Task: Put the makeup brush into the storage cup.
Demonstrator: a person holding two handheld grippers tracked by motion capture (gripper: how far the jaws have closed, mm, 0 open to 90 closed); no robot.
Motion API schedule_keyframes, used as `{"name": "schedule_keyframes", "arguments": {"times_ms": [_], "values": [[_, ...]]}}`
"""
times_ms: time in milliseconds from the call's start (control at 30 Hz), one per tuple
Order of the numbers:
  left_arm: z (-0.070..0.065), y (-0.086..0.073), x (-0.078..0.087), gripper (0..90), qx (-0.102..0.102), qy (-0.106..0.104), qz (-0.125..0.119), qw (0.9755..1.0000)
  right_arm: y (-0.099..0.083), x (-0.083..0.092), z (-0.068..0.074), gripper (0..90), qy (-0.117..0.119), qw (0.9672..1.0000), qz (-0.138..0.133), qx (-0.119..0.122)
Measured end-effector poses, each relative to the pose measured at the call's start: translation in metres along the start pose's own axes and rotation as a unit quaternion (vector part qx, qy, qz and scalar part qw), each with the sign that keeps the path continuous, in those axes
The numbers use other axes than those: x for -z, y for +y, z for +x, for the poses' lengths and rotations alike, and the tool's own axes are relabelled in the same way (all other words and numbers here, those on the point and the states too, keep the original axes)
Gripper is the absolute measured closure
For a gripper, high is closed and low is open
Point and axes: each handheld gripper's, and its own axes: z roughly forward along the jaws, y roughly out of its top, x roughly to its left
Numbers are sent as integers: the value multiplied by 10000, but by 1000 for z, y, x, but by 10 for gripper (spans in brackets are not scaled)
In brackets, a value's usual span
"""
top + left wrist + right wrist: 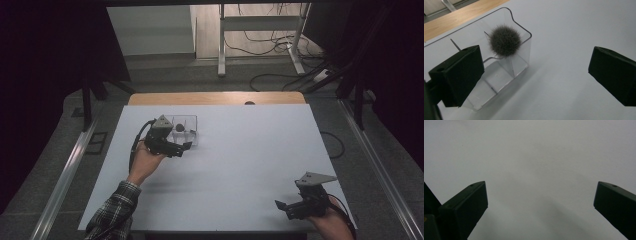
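From the high view, I have the left gripper (186, 146) held just beside a clear divided box (189, 126) that sits toward the far left of the white tabletop (250, 160), short of the far edge. A dark fuzzy ball (179, 127) rests in it. The right gripper (283, 209) hovers near the near right corner, well apart from the box.

In the left gripper view, my jaws stand wide apart with nothing between them. The fuzzy ball (505, 40) sits in the far compartment of the box (522, 58), against its wall. It looks light, soft and squashy to me, so I judge a gentle pinch across its middle would hold it. The thin plastic box seems light and likely to slide if bumped.

In the right gripper view, the jaws are spread wide and empty over bare tabletop (536, 157).
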Motion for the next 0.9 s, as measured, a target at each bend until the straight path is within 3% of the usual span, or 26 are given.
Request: {"name": "schedule_keyframes", "arguments": {"times_ms": [900], "values": [[-4,-22,7,0,114,-101,-38,9999,0,0,1,0,37,10000,-3,31]]}}
